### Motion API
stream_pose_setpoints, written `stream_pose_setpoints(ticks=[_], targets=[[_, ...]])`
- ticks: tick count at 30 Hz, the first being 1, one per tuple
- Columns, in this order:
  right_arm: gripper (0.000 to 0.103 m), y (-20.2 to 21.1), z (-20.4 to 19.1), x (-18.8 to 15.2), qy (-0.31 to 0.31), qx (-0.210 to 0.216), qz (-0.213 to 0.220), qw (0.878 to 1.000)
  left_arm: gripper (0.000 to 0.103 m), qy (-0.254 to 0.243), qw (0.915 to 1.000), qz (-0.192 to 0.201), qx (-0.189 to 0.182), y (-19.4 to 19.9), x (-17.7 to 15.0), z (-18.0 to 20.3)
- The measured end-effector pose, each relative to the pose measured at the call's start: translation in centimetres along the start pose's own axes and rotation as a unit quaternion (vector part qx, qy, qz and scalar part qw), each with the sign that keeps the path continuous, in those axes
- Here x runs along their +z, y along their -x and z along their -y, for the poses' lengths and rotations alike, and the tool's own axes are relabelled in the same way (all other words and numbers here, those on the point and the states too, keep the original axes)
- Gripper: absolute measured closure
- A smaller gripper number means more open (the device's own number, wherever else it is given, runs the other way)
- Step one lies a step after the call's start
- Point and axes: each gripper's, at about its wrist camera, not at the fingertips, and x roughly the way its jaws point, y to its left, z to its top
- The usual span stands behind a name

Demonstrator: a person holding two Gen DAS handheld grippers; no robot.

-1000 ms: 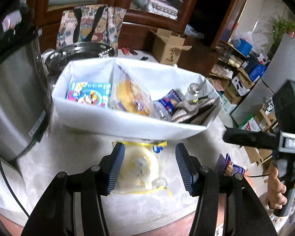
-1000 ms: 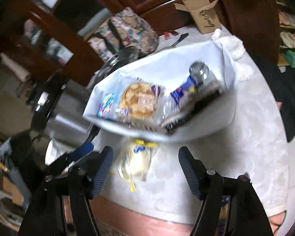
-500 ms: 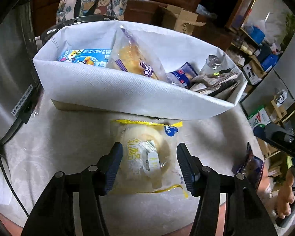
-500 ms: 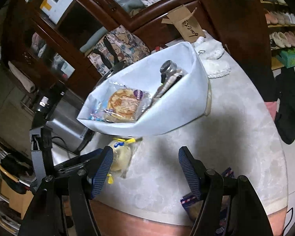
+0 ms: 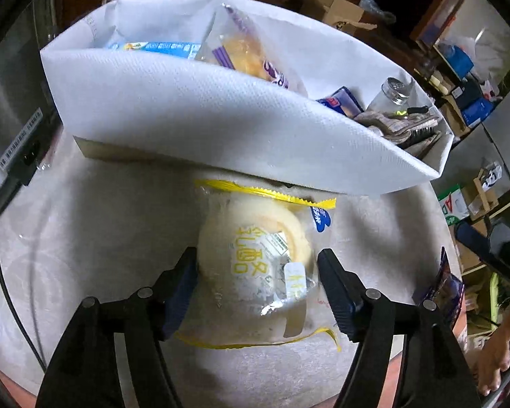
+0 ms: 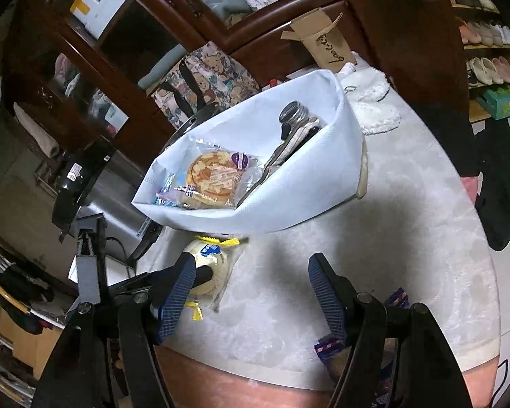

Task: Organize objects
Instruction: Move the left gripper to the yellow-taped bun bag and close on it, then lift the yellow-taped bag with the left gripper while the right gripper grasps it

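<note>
A round pale bun in a clear wrapper with yellow edges (image 5: 258,265) lies on the grey table cover in front of a white fabric bin (image 5: 193,112). My left gripper (image 5: 256,272) is open with its blue-padded fingers on either side of the bun, close to it. In the right wrist view the bun (image 6: 207,265) and the left gripper around it show at lower left. My right gripper (image 6: 251,292) is open and empty above bare table cover, right of the bun. The bin (image 6: 309,190) holds a packaged pastry (image 6: 214,173), a glass jar (image 6: 292,114) and other packets.
A steel appliance (image 5: 10,102) stands left of the bin. A purple snack packet (image 6: 394,302) lies at the table's near right edge. White fluffy slippers (image 6: 374,102) sit beyond the bin. A bear-print bag (image 6: 204,78) and cardboard box (image 6: 323,47) stand behind.
My left gripper has moved forward and down, so its open fingers now straddle the bun. My right gripper has pulled back and risen, still open.
</note>
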Motion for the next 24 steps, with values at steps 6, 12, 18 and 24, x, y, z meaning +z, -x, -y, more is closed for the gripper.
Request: stream_pose_setpoints(ticks=[6, 12, 18, 24], targets=[[0.035, -1.1, -0.3, -0.3, 0.0, 0.014, -0.016, 1.0, 0.036, 0.001, 0.9999, 0.009, 0.007, 0.4, -0.2, 0.7], [0.035, -2.1, -0.4, -0.4, -0.004, 0.053, -0.039, 0.998, 0.041, -0.027, 0.999, 0.03, 0.019, 0.8, -0.6, 2.6], [0.035, -2.8, 0.3, -0.1, -0.032, 0.107, -0.055, 0.992, 0.042, -0.07, 0.9961, 0.05, -0.021, 1.6, -1.3, 5.0], [0.035, -3.5, 1.0, 0.1, -0.052, 0.114, -0.066, 0.99, 0.042, -0.105, 0.9872, 0.085, -0.084, 2.9, -1.4, 5.5]])
